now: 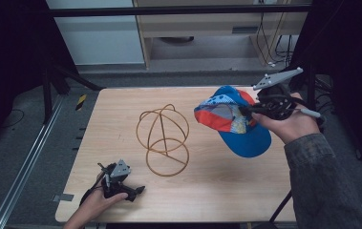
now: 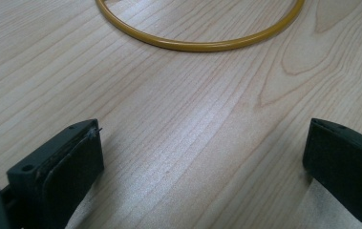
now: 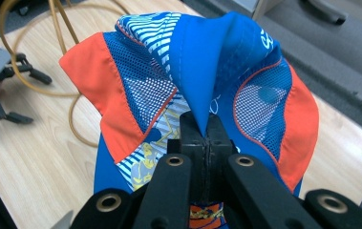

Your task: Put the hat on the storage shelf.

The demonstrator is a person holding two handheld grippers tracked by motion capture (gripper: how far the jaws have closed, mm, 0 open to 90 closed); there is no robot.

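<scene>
One pale wooden table, grey floor

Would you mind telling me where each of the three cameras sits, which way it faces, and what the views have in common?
High view: above the person's side, looking forward and down on the wooden table; both hands, the left gripper and right gripper show.
Left gripper view: low over the table, looking along its open fingers toward the wire hat stand.
Right gripper view: looking along its shut fingers, which pinch the cap.
Shared: the right gripper view and high view both show the cap, the stand and the left gripper.
</scene>
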